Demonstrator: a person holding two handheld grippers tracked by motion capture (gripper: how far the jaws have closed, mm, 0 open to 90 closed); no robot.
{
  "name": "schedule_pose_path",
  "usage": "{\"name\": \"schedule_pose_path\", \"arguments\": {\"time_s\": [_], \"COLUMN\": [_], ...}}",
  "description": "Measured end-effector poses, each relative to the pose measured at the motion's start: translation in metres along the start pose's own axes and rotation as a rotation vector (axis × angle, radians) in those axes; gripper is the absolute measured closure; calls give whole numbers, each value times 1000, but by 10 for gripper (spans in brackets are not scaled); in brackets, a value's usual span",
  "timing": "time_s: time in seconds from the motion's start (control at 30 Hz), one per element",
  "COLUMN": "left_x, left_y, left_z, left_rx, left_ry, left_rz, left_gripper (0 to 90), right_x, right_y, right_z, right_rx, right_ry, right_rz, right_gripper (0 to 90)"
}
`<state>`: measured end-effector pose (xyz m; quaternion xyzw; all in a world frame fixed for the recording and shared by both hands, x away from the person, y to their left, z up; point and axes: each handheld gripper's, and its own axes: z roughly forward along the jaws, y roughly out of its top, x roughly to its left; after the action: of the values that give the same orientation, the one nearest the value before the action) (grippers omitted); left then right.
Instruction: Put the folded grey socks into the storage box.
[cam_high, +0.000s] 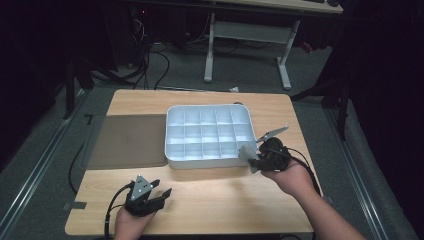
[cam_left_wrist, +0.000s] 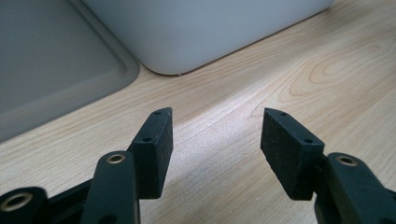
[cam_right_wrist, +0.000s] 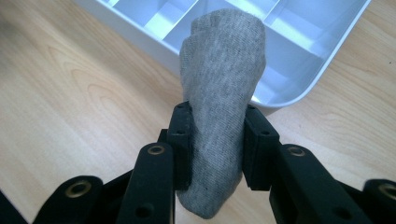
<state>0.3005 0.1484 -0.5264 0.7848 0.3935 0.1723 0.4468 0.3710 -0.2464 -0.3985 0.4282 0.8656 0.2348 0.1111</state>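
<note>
Sock (cam_right_wrist: 219, 93), pinched low in the right gripper (cam_right_wrist: 217, 140) beside the tray (cam_high: 172, 162) near the counter's right edge, may flop across two compartments; left gripper (cam_left_wrist: 215, 144) gapes wide, holding nothing.

Overhead view faces forward; both gripper views closely share the tray (cam_high: 172, 135).

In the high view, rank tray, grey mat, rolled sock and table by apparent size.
1. Table
2. and 3. Tray and grey mat: too close to rank.
4. Sock, held in the right claw, smallest by far.
</note>
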Motion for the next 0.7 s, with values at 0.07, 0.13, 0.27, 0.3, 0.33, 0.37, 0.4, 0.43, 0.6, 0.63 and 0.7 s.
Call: {"name": "schedule_pose_path", "arguments": {"time_s": [0.07,0.13,0.27,0.3,0.33,0.37,0.4,0.43,0.6,0.63,0.7], "left_x": [0,0,1,1,1,1,1,0,0,0,0], "left_y": [0,-1,-1,-2,-2,-1,-1,-2,-1,-1,-2], "left_z": [-1,-2,-1,-1,-1,-2,-2,-2,-1,-1,-1], "left_rx": [-2,-5,2,2,2,0,0,-4,-2,-2,-2], "left_ry": [0,-1,-5,-6,-6,-9,-9,-9,-12,-13,-14], "left_rz": [-1,-4,-3,-5,-5,-8,-8,-11,-8,-9,-9], "left_gripper": [443,443,443,443,443,443,443,443,443,442,442], "right_x": [-4,-9,-16,-19,-19,-22,-22,-26,-33,-35,-36], "right_y": [5,10,19,23,23,26,26,29,34,38,40], "right_z": [3,7,14,17,17,20,20,23,29,30,31], "right_rx": [16,26,51,64,64,78,78,80,91,107,115], "right_ry": [-2,0,-15,-23,-23,-28,-28,-18,-37,-49,-54], "right_rz": [17,26,41,44,44,47,47,70,89,102,101], "right_gripper": [697,697,697,697,697,697,697,697,698,698,698]}}
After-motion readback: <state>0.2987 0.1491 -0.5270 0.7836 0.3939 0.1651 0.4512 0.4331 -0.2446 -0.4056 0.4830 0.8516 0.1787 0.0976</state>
